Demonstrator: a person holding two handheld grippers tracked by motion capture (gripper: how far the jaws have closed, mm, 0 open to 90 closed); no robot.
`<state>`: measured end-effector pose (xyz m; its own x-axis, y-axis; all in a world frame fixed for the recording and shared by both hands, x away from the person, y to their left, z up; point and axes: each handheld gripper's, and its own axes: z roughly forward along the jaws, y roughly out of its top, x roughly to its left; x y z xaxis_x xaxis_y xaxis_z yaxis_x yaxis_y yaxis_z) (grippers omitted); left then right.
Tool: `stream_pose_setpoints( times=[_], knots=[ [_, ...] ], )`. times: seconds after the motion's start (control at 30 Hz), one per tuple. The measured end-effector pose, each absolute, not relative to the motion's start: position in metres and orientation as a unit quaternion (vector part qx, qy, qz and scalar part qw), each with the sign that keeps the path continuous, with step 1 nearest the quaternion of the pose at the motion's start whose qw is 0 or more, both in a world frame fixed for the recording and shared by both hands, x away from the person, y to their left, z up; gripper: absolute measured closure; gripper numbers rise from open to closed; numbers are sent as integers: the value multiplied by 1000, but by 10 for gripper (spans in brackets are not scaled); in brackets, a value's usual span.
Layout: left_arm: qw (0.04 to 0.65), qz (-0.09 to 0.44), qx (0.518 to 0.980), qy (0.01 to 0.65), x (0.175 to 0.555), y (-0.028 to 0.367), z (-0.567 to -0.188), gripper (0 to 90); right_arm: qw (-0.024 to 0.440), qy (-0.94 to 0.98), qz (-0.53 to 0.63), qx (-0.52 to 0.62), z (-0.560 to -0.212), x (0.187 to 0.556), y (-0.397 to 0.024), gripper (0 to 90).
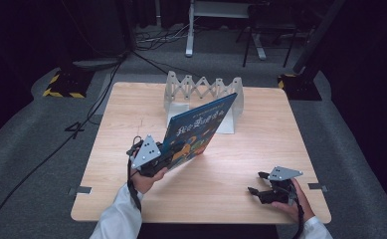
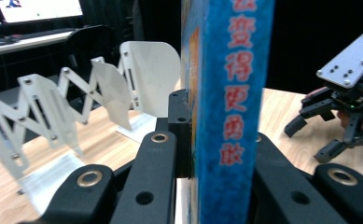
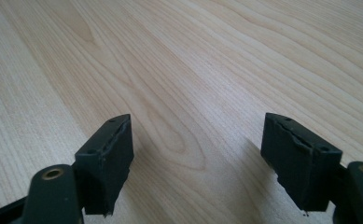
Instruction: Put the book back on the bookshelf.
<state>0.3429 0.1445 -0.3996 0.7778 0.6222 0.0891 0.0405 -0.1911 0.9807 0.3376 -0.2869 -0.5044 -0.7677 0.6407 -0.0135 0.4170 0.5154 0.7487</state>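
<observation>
A blue picture book (image 1: pixel 197 128) with red characters on its spine (image 2: pixel 230 93) is held tilted above the table, its far corner near the white rack (image 1: pixel 203 92). My left gripper (image 1: pixel 163 154) is shut on the book's lower left corner; in the left gripper view the jaws clamp the book (image 2: pixel 221 154) from both sides. My right gripper (image 1: pixel 259 183) rests low at the table's front right, open, with bare wood between its jaws (image 3: pixel 198 140).
The white accordion-style rack (image 2: pixel 76 107) stands at the back middle of the wooden table (image 1: pixel 260 129). Dark floor with cables, a chair and a desk frame lie beyond the table's far edge.
</observation>
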Motion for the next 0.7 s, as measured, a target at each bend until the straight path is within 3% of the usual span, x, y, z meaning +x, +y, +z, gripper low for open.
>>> stream_pose_setpoints(
  times=[0.7],
  knots=[
    [587,289,707,269,362,174,-385,829,143,858,384,310,-505,338,-287,255]
  ],
)
